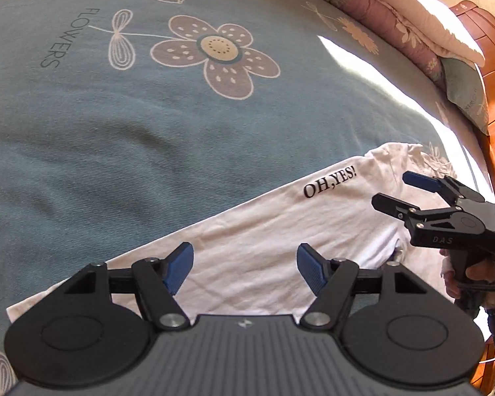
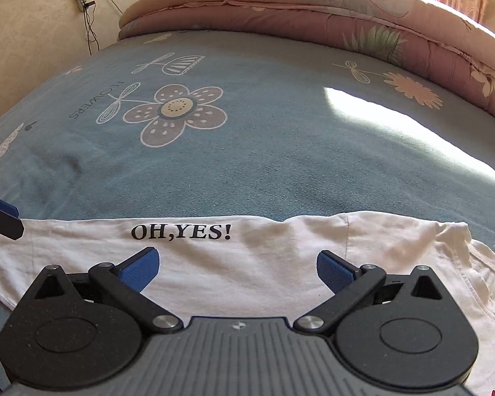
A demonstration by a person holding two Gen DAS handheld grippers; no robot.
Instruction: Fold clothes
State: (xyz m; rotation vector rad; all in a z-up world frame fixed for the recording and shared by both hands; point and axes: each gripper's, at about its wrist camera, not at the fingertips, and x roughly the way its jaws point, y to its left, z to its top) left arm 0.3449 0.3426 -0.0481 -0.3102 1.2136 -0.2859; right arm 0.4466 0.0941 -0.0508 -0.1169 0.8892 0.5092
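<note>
A white T-shirt [image 1: 280, 227] printed "OH,YES!" lies flat on the blue bedsheet [image 1: 115, 125], folded along its far edge. It also shows in the right wrist view [image 2: 247, 264]. My left gripper [image 1: 245, 265] is open and empty, just above the shirt's near part. My right gripper [image 2: 237, 269] is open and empty above the shirt, below the printed words. In the left wrist view the right gripper [image 1: 391, 191] hovers over the shirt's right end, jaws apart. A left fingertip [image 2: 0, 217] shows at the left edge of the right wrist view.
The blue bedsheet [image 2: 264, 151] carries flower prints and a bright sun patch [image 2: 379, 115]. A folded pink floral quilt [image 2: 346, 23] lies along the far side. A wooden headboard [image 1: 488, 43] and a pillow [image 1: 465, 89] stand at the right. Cables hang on the wall [image 2: 33, 16].
</note>
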